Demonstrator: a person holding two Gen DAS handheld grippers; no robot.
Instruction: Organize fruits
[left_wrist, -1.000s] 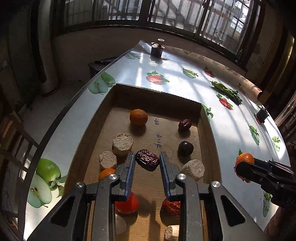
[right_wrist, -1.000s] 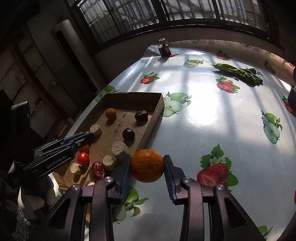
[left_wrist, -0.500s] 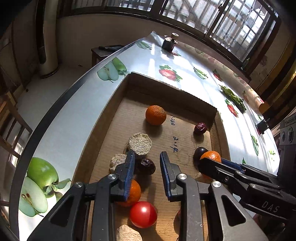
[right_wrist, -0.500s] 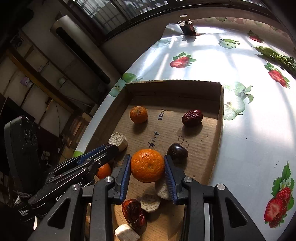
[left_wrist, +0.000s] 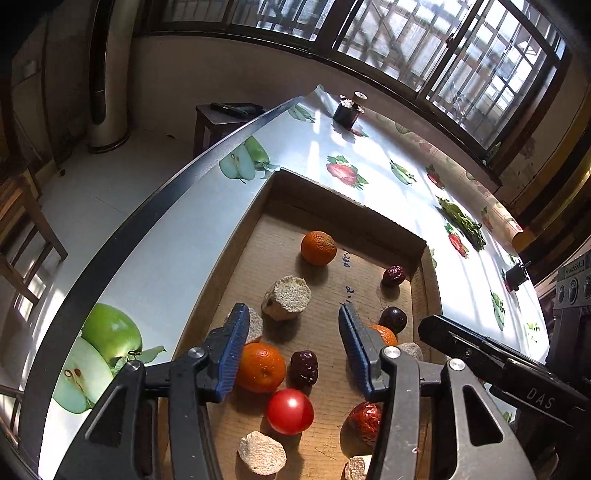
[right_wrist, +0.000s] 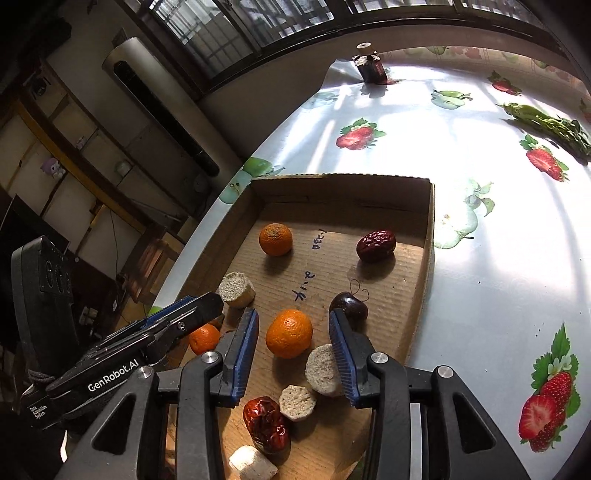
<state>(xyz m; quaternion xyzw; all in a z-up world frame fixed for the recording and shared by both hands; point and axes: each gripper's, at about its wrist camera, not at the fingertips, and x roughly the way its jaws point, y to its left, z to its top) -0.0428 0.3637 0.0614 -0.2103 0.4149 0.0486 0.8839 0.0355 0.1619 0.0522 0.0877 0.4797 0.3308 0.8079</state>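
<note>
A shallow cardboard box (left_wrist: 236, 266) holds the fruit. My left gripper (left_wrist: 291, 314) hovers over its near end with jaws opening. A dark red date (left_wrist: 303, 368) lies free on the cardboard between them, beside an orange (left_wrist: 260, 367) and a tomato (left_wrist: 290, 411). My right gripper (right_wrist: 293, 314) is over the box (right_wrist: 430, 258) too, jaws opening. The orange (right_wrist: 289, 333) between them rests on the cardboard with a gap on each side. A dark cherry (right_wrist: 349, 304) sits by the right finger.
Another orange (left_wrist: 318, 248), a wrinkled red date (left_wrist: 393, 275) and several pale bread-like chunks (left_wrist: 286, 297) also lie in the box. The table's left edge (left_wrist: 147, 214) drops to the floor. Leafy greens (right_wrist: 550, 125) and a small dark container (right_wrist: 373, 70) lie farther off.
The left jaws opened and let the date drop beside the orange. The right gripper carried its orange from the tablecloth into the box and its jaws parted from it.
</note>
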